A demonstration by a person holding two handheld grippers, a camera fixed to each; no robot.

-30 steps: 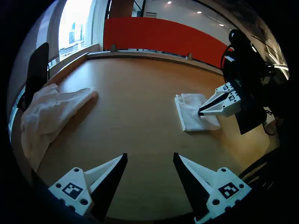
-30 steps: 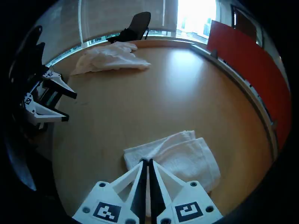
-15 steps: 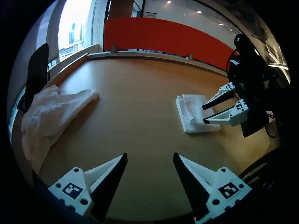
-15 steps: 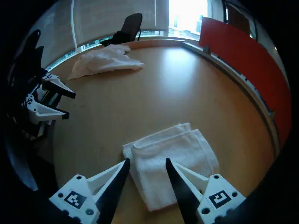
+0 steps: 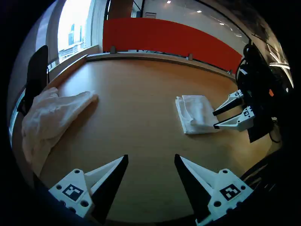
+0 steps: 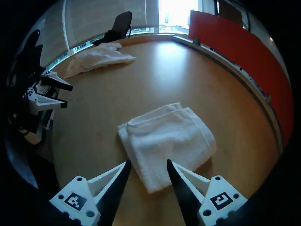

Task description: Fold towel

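A white folded towel (image 6: 167, 135) lies flat on the wooden table (image 6: 150, 71), just ahead of my right gripper (image 6: 148, 165), which stands open with nothing between its fingers. In the left gripper view the same folded towel (image 5: 195, 113) sits at the right, with the right gripper (image 5: 215, 119) open at its near-right edge. My left gripper (image 5: 150, 160) is open over bare table. The left gripper (image 6: 64, 96) also appears far left in the right gripper view, open.
A heap of loose white cloth (image 5: 49, 116) lies at the table's left side, also seen as the white cloth (image 6: 96, 58) at the far end. A dark chair (image 6: 120, 26) stands by the window. A red partition (image 5: 169, 37) runs along the table's far edge.
My right gripper opened, let go of the folded towel and drew back from it. The towel stays flat on the table. My left gripper has not moved.
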